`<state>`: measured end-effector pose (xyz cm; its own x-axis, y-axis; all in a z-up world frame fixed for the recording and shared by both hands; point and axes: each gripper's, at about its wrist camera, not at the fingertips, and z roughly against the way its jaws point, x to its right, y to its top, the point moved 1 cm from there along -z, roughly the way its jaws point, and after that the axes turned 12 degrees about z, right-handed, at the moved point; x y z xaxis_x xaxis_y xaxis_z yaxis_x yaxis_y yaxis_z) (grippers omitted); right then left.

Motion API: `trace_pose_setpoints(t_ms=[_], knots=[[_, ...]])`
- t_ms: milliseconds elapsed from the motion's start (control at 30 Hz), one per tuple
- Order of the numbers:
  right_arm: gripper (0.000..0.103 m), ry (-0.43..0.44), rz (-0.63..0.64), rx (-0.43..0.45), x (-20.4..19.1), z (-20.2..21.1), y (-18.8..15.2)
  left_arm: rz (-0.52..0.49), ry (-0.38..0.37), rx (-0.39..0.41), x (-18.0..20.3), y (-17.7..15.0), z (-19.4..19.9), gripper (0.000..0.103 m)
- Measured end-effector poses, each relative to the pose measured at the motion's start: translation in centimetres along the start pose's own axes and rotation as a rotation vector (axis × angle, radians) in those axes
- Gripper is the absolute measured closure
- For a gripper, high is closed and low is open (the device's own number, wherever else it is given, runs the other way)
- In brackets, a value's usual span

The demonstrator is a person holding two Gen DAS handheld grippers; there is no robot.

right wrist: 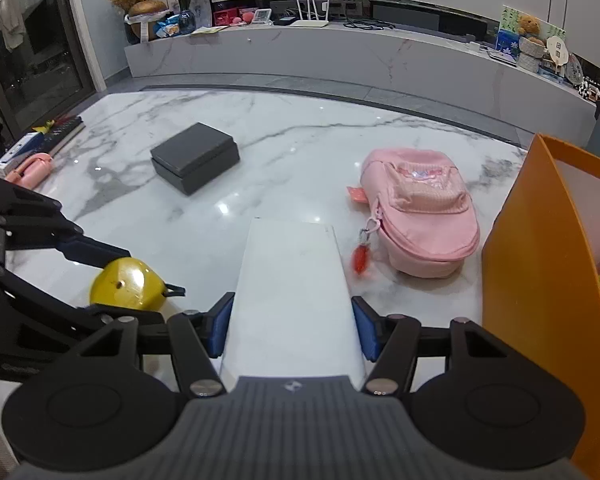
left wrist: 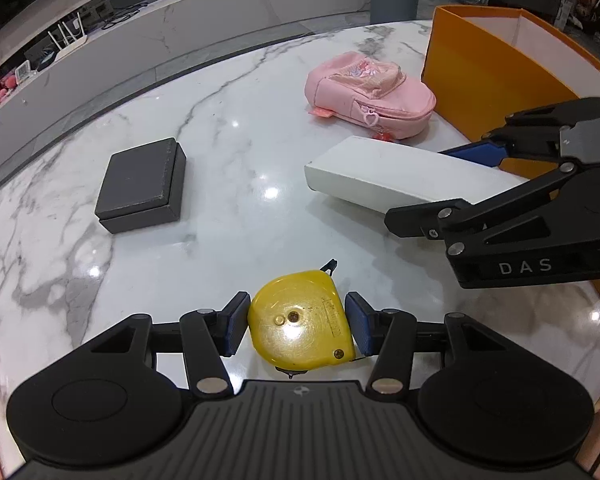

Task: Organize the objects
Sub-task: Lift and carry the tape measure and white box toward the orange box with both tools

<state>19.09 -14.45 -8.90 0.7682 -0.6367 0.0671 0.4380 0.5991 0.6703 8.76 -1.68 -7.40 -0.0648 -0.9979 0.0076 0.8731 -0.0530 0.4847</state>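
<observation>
Both tools clamped: left tool (left wrist: pixel 297 324) on yellow tape measure (left wrist: pixel 302 322), right tool (right wrist: pixel 290 326) on white box (right wrist: pixel 290 292) (beside pink backpack (right wrist: pixel 420 208)).

Marble table (right wrist: pixel 300 132) carries black box (right wrist: pixel 195 157), pink backpack (right wrist: pixel 420 208), orange box (right wrist: pixel 540 264).

Glossy white marble bench (left wrist: pixel 228 128) with grey veins. Shiny yellow plastic tape measure (left wrist: pixel 302 326). Matt dark grey box (left wrist: pixel 140 184), slightly rough. Soft pink cloth backpack (left wrist: pixel 370 92). Smooth matt white box (right wrist: pixel 294 292). Orange card bin (left wrist: pixel 496 76).
</observation>
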Motion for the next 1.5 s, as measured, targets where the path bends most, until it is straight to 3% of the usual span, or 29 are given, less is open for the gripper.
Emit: trace_pose_setpoints(t_ms=[400,900,1500], knots=[[0.041,0.021,-0.006,0.096,-0.1,4.4,1.3,0.010,0.028,0.031,0.7,0.2,3.3,0.043],[0.041,0.015,-0.038,0.213,2.0,9.7,2.1,-0.068,0.035,0.109,4.9,3.1,7.0,0.043],[0.041,-0.084,-0.165,0.318,9.0,15.7,1.0,-0.145,-0.053,0.205,11.7,8.2,7.9,0.043]])
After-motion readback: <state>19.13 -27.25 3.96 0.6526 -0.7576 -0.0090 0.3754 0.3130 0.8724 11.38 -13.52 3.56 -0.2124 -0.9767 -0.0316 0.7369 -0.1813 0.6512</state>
